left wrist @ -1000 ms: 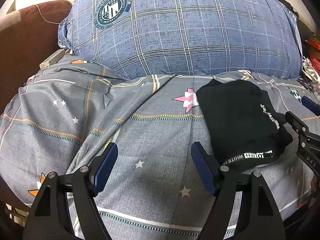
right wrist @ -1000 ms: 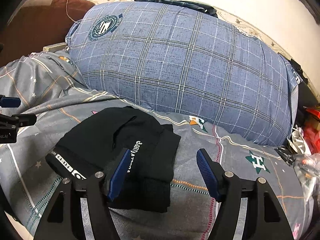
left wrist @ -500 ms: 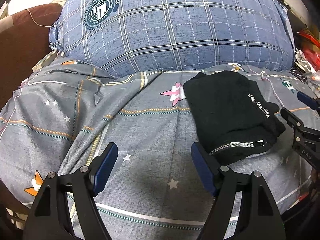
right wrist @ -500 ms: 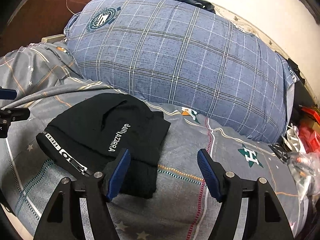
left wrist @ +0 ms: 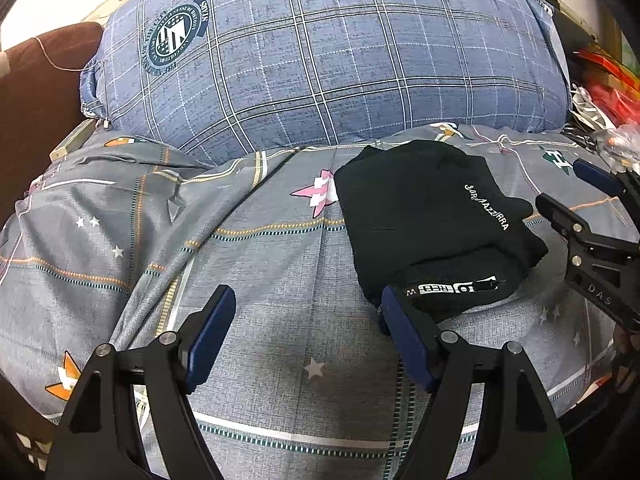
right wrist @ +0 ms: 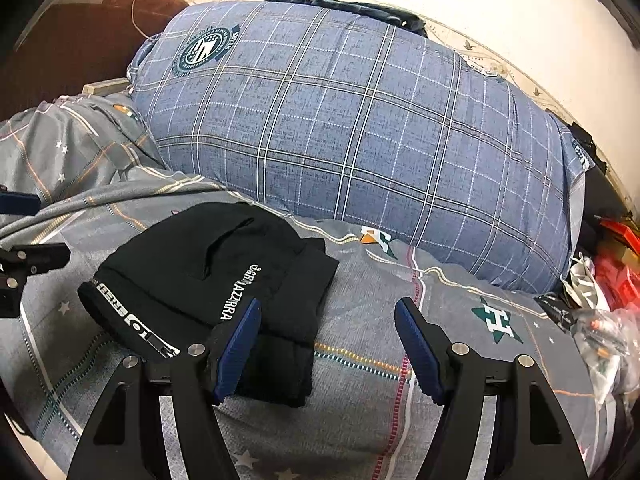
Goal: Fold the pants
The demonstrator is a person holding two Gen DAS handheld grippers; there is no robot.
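Note:
Black pants (left wrist: pixel 424 224) lie folded into a compact rectangle on the grey patterned bedsheet (left wrist: pixel 280 272), white lettering and waistband showing. They also show in the right wrist view (right wrist: pixel 208 280). My left gripper (left wrist: pixel 306 336) is open and empty, hovering above the sheet just left of the pants. My right gripper (right wrist: pixel 328 344) is open and empty, above the pants' right edge; it also shows at the right of the left wrist view (left wrist: pixel 576 188). The left gripper shows at the left edge of the right wrist view (right wrist: pixel 24 232).
A big blue plaid pillow (left wrist: pixel 340 56) lies behind the pants. A brown cushion (left wrist: pixel 36 92) is at the far left. Red packaging and plastic clutter (right wrist: pixel 608 276) sit off the bed's right side. Dark clothing (right wrist: pixel 344 4) lies on top of the pillow.
Both grippers have drawn back and up from the folded pants, staying open. The pants lie still on the sheet.

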